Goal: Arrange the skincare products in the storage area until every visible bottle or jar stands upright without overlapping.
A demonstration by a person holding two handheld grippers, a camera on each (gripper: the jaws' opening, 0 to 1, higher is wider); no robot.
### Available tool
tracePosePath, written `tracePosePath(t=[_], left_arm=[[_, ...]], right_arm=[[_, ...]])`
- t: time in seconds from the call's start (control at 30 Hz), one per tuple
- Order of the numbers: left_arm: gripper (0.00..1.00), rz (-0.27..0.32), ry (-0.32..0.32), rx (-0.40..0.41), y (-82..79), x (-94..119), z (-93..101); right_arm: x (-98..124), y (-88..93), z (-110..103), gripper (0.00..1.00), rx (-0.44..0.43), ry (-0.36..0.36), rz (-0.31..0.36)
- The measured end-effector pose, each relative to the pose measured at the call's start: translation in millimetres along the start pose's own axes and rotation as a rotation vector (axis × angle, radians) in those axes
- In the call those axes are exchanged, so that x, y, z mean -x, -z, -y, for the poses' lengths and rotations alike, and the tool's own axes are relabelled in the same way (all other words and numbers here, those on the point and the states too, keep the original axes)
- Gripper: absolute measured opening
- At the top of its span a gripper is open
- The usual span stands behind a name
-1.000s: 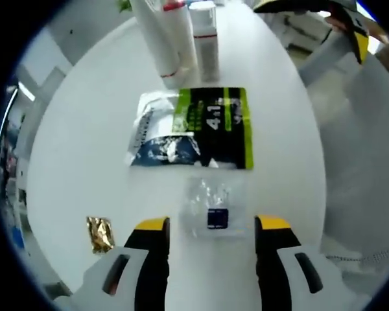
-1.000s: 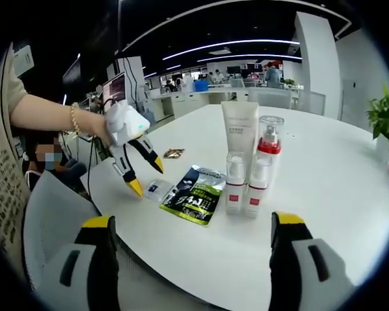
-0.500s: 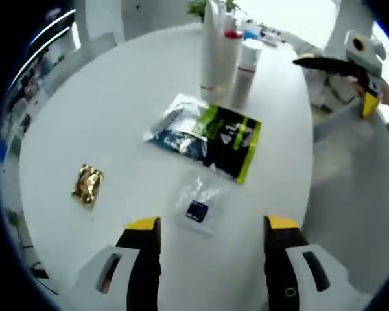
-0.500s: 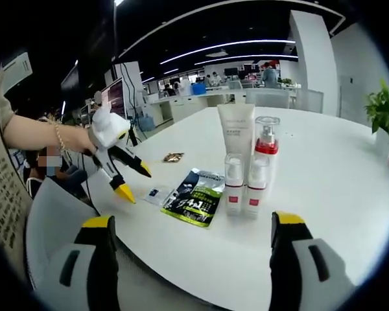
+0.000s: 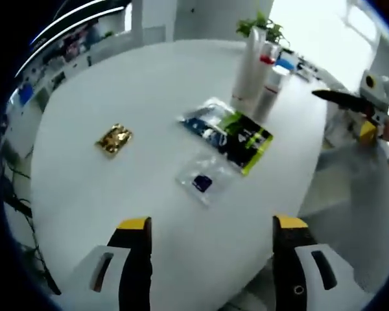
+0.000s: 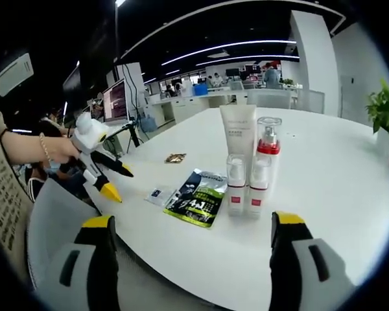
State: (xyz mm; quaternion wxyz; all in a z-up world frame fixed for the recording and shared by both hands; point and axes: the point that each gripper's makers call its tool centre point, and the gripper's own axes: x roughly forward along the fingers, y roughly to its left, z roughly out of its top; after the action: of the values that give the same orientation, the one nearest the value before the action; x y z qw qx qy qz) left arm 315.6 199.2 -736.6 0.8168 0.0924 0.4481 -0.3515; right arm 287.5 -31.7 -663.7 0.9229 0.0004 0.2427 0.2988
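We count four skincare containers on the white round table [image 6: 350, 194], all upright: one tall white tube [image 6: 238, 137], one pump bottle with a red collar [image 6: 268, 144], and two small white bottles with red bands [image 6: 236, 184] [image 6: 258, 186] standing in front, side by side, close together without overlap. Long axes vertical, caps up.

Left to right in the right gripper view: left gripper [image 6: 111, 183] held by a hand [image 6: 55, 149] off the table edge, jaws apart, holding nothing; gold foil packet [image 6: 176, 157]; small clear sachet [image 6: 159, 194] lying flat; green-black pouch [image 6: 198, 198] flat, just left of the bottles.

Right gripper [image 6: 191, 249]: jaws wide apart, nothing between them.
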Motion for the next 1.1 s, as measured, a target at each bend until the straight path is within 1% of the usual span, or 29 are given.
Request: tracePosePath(t=[0.1, 0.17, 0.2, 0.3, 0.33, 0.47, 0.57, 0.73, 0.9, 0.97, 1.1], left_arm=[[0.76, 0.037, -0.009, 0.046, -0.6, 6, 1.5], [0.79, 0.078, -0.009, 0.098, -3.1, 11, 4.1], [0.80, 0.109, -0.009, 0.136, -5.8, 15, 6.0], [0.82, 0.177, -0.022, 0.197, -11.1, 22, 6.4], [0.83, 0.191, -0.022, 0.212, -11.5, 24, 7.8], [0.85, 0.221, -0.031, 0.229, -10.6, 32, 10.1], [0.88, 0.243, -0.067, 0.222, -8.3, 36, 7.3], [0.92, 0.285, -0.097, 0.233, -7.3, 42, 11.7], [0.95, 0.290, -0.120, 0.227, -2.4, 46, 16.6], [0.96, 0.297, -0.135, 0.215, -5.5, 48, 14.9], [0.97, 0.302, -0.140, 0.224, -7.9, 50, 12.4]], right_arm=[[0, -0.6, 0, 0.99, -0.003, -0.001, 0.004], [0, -0.9, 0, 0.99, -0.003, -0.002, 0.006], [0, -0.8, 0, 0.99, -0.001, -0.002, 0.006], [0, -0.6, -1, 0.99, 0.007, -0.002, 0.005], [0, -0.7, -1, 0.99, 0.009, -0.002, 0.005], [1, -0.9, -1, 0.99, 0.011, -0.001, 0.006], [1, -0.9, 0, 0.99, 0.009, 0.001, 0.007], [1, -1.0, -1, 0.99, 0.020, 0.001, 0.005], [0, -0.8, -1, 0.99, 0.025, 0.001, 0.004], [0, -0.1, -2, 0.99, 0.026, 0.000, 0.001], [0, -0.5, -1, 0.99, 0.029, 0.001, 0.001]])
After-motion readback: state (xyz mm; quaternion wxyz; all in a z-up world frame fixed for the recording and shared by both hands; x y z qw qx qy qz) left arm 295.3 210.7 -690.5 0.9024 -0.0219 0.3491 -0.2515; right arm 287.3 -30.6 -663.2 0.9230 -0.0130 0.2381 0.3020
